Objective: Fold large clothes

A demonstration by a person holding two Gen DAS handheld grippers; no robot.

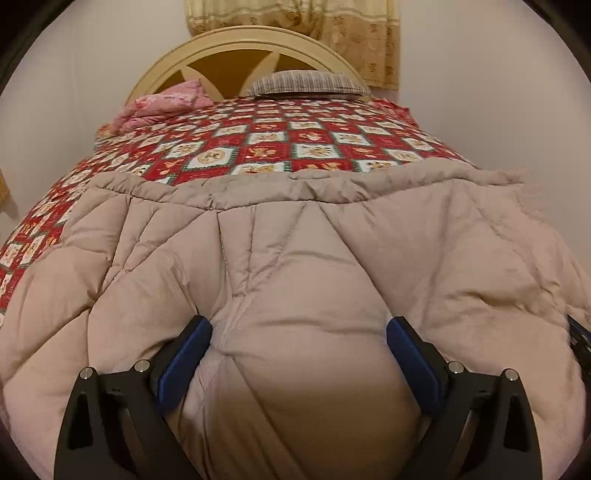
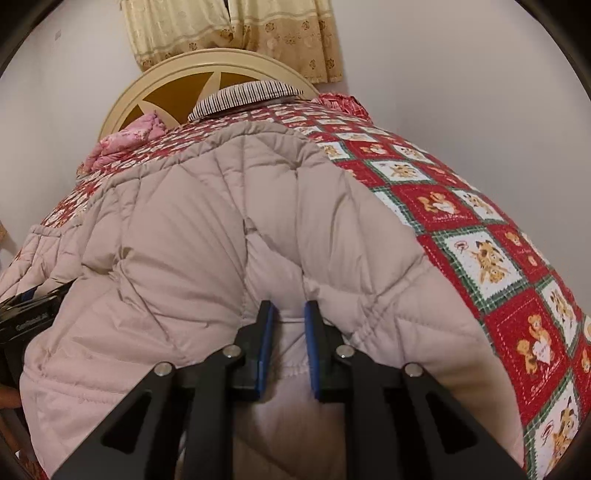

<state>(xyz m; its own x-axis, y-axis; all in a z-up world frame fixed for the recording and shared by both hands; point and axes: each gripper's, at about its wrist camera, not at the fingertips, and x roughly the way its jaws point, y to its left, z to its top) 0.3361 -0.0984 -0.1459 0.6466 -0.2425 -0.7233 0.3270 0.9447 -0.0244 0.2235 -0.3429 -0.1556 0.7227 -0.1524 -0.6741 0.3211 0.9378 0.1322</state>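
Observation:
A large beige quilted puffer coat [image 1: 295, 240] lies spread on the bed; it also fills the right wrist view [image 2: 207, 229]. My left gripper [image 1: 299, 328] is open wide, its blue-padded fingers [image 1: 192, 339] pressed into the coat with a thick bulge of padding between them. My right gripper [image 2: 289, 314] is nearly closed, pinching a fold of the coat between its blue pads [image 2: 266, 332]. The left gripper's black body shows at the left edge of the right wrist view [image 2: 33, 310].
The bed has a red and white teddy-bear patchwork quilt [image 1: 258, 144], also in the right wrist view [image 2: 480, 258]. A striped pillow [image 1: 306, 83], a pink bundle [image 1: 166, 103], a cream headboard [image 1: 240, 40] and curtains [image 2: 236, 29] stand behind.

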